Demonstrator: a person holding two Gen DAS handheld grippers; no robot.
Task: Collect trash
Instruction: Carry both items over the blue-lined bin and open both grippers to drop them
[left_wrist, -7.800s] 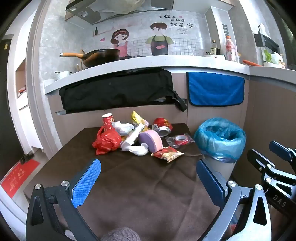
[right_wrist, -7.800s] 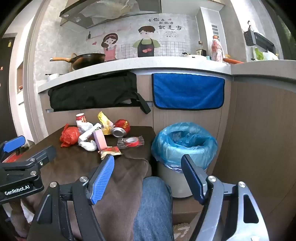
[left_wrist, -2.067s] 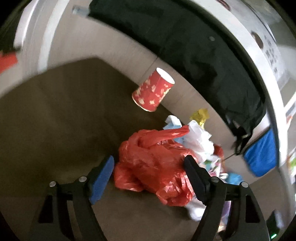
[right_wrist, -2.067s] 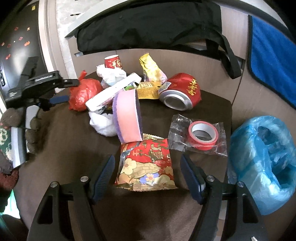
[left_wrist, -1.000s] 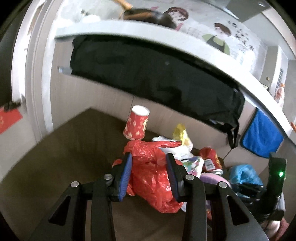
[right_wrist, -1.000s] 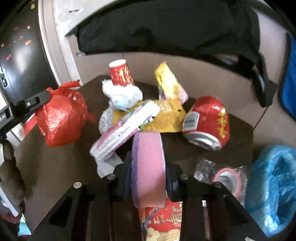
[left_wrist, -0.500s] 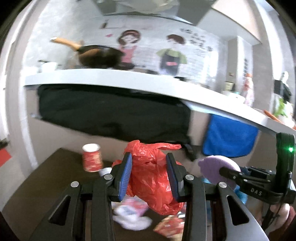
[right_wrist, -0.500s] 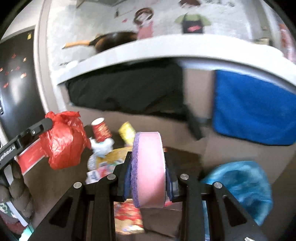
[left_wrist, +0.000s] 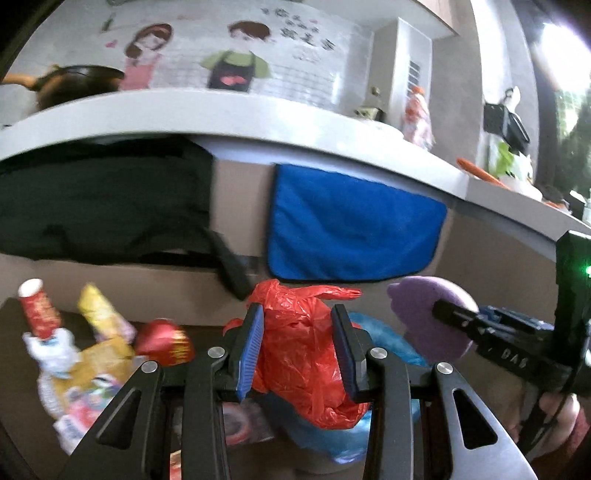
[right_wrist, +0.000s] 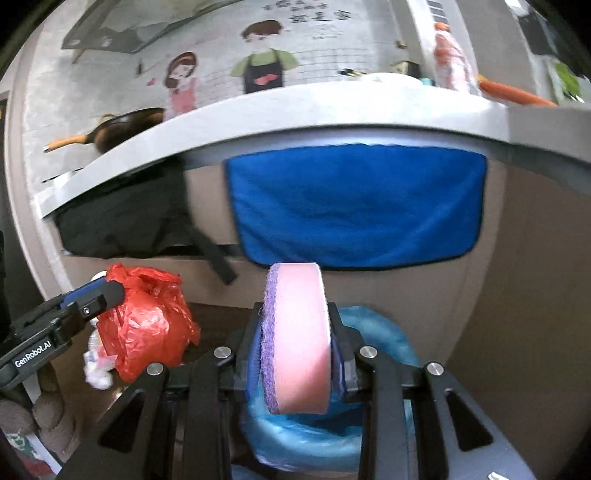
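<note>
My left gripper (left_wrist: 297, 349) is shut on a crumpled red plastic bag (left_wrist: 301, 354) and holds it in the air above the blue-lined trash bin (left_wrist: 384, 339). My right gripper (right_wrist: 295, 345) is shut on a pink and purple sponge (right_wrist: 295, 332), held on edge right over the bin (right_wrist: 380, 332). In the left wrist view the sponge (left_wrist: 428, 314) and right gripper (left_wrist: 454, 317) sit at the right. In the right wrist view the red bag (right_wrist: 146, 325) and left gripper (right_wrist: 92, 299) sit at the left.
On the brown table (left_wrist: 11, 332) at the left lie a red paper cup (left_wrist: 38, 308), a yellow wrapper (left_wrist: 99, 308), a red can (left_wrist: 164, 341) and white wrappers (left_wrist: 55, 349). A blue towel (left_wrist: 351, 229) and a black bag (left_wrist: 103, 206) hang below the counter.
Both grippers swung right, away from the table, carrying the red bag and the sponge. Both now hang over the blue-lined bin, and the table trash has slid to the left.
</note>
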